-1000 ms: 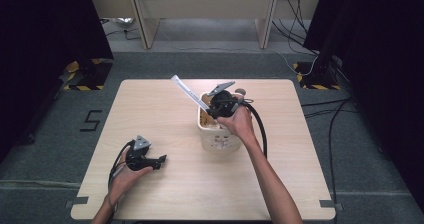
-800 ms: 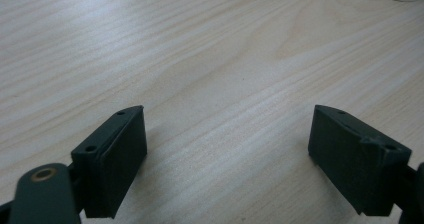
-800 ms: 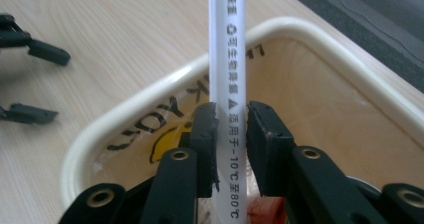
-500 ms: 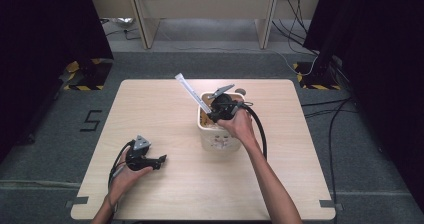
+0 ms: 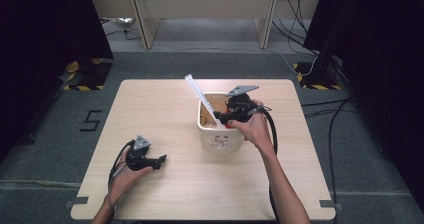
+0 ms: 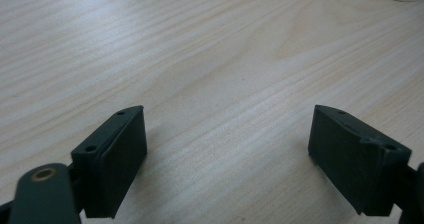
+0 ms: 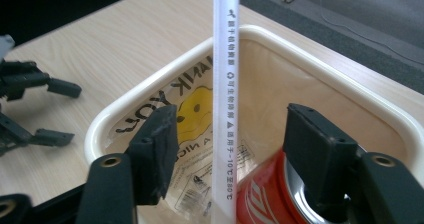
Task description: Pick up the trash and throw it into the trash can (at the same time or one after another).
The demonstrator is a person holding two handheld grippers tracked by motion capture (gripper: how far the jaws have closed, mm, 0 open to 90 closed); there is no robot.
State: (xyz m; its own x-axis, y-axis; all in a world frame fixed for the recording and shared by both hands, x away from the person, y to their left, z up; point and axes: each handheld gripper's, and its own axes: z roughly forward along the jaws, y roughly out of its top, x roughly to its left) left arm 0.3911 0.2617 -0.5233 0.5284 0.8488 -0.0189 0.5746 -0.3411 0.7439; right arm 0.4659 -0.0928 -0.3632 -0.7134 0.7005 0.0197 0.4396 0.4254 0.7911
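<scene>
While the right forearm reaches up from the near edge of the table [image 5: 150, 99] with the wrist bent slightly inward, the right hand [image 5: 254, 129] holds the right gripper [image 5: 220, 116] over the near rim of the cream bin [image 5: 220, 140], which stands a little right of the table's middle. Its jaws have just been opening and now stand spread, with the long white wrapped straw [image 7: 224, 109] between them but touched by neither pad. That straw stands in the bin, leaning over the far left rim. Inside the bin lie a red can [image 7: 260, 196] and a printed yellow packet [image 7: 192, 116]. Near the front left of the table, the left hand [image 5: 126, 173] rests low on the wood, holding the left gripper [image 6: 227, 149] level, pointed toward the bin and well apart from it, jaws spread over bare tabletop.
</scene>
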